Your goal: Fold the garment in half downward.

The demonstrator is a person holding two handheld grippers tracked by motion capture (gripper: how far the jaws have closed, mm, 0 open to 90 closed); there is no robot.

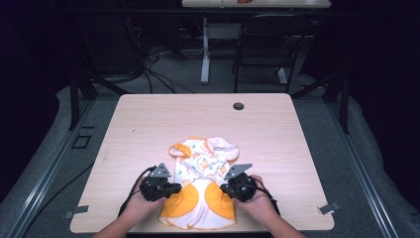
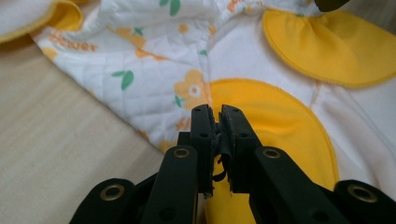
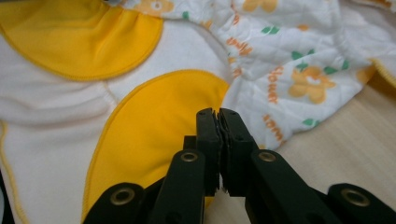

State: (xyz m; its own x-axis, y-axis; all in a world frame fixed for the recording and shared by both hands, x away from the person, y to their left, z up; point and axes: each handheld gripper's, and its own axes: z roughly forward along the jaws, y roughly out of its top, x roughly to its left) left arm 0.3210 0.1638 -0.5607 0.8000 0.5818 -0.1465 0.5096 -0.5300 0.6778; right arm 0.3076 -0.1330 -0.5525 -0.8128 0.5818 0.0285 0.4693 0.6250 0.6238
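A small quilted garment (image 1: 200, 166), white with orange flowers and yellow rounded patches, lies crumpled near the table's front edge. My left gripper (image 1: 177, 189) rests at its left side, over a yellow patch (image 2: 275, 116). Its jaws (image 2: 217, 110) stand a narrow slit apart with no cloth between them. My right gripper (image 1: 223, 190) sits at the garment's right side, above the other yellow patch (image 3: 154, 121). Its jaws (image 3: 218, 112) are pressed together, with nothing visibly pinched. A hand holds each gripper from the near edge.
The pale wooden table (image 1: 148, 124) has a round cable hole (image 1: 238, 106) at the back. Beyond it stand a black chair (image 1: 267, 44) and a desk leg (image 1: 205, 49). Dark floor and metal rails surround the table.
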